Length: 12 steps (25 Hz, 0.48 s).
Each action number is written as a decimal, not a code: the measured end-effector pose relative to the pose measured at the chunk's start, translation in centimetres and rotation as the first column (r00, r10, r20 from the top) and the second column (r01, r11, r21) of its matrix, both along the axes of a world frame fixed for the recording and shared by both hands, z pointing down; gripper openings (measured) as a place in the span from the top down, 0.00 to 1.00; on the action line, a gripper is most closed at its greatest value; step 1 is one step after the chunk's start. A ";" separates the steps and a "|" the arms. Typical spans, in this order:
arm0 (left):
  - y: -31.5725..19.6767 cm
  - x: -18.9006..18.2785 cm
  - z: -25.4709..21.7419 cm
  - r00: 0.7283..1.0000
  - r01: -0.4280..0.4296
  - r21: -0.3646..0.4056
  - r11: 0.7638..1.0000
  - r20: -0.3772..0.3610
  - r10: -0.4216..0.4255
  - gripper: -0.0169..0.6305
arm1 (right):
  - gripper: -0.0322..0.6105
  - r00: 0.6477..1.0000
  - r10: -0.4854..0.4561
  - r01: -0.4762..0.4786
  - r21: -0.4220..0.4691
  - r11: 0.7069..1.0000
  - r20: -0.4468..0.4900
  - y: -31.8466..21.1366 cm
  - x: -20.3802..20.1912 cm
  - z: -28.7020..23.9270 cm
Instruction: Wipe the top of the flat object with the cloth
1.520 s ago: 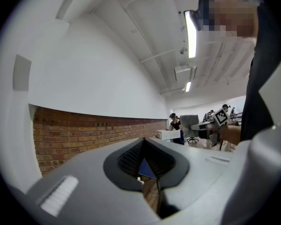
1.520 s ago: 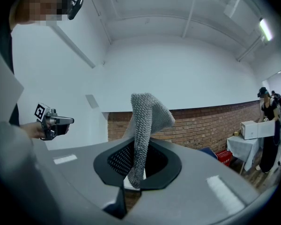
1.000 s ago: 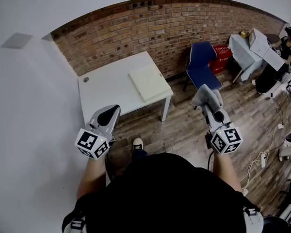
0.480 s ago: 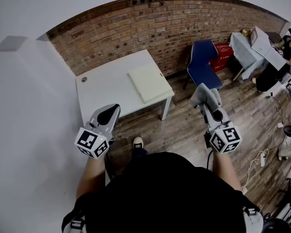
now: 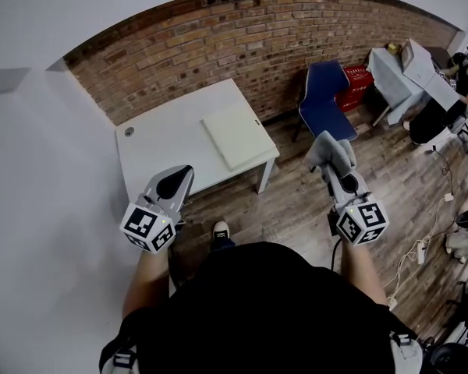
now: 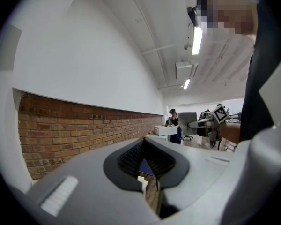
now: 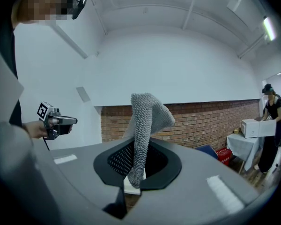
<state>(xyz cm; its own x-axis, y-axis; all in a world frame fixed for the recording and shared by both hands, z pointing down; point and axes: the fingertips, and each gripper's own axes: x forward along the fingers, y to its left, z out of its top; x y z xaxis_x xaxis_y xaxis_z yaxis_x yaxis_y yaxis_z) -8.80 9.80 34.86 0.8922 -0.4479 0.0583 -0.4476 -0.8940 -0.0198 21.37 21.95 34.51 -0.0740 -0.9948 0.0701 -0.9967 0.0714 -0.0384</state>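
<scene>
Our right gripper (image 5: 339,174), clamped on the cloth (image 5: 330,150), hangs over the floor (image 5: 296,209) to the right of the board (image 5: 232,135), which lies at the right end of the tabletop (image 5: 160,142). Our left gripper (image 5: 174,184), closed on nothing, sits short of the board's left.

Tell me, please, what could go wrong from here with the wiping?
The cloth is pinched by its lower end in the right gripper, most of it standing free, so it may slip out under wiping pressure. The flat object lies near a corner of the table with nothing holding it; it might slide toward the edge.
</scene>
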 end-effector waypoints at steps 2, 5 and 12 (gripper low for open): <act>-1.0 0.2 -0.1 1.000 -0.005 0.000 1.000 0.001 0.005 0.97 | 0.93 1.000 0.001 -0.001 -0.002 1.000 0.001 -0.9 0.0 0.0; -2.3 0.6 -0.2 1.000 -0.011 0.001 1.000 0.004 0.011 0.97 | 0.93 1.000 0.008 -0.008 -0.001 1.000 0.000 -1.8 0.2 -0.1; -6.0 1.9 -1.1 0.999 -0.034 0.008 0.999 -0.002 0.034 0.97 | 0.93 1.000 0.028 -0.028 -0.014 1.000 0.001 -4.6 0.8 -0.2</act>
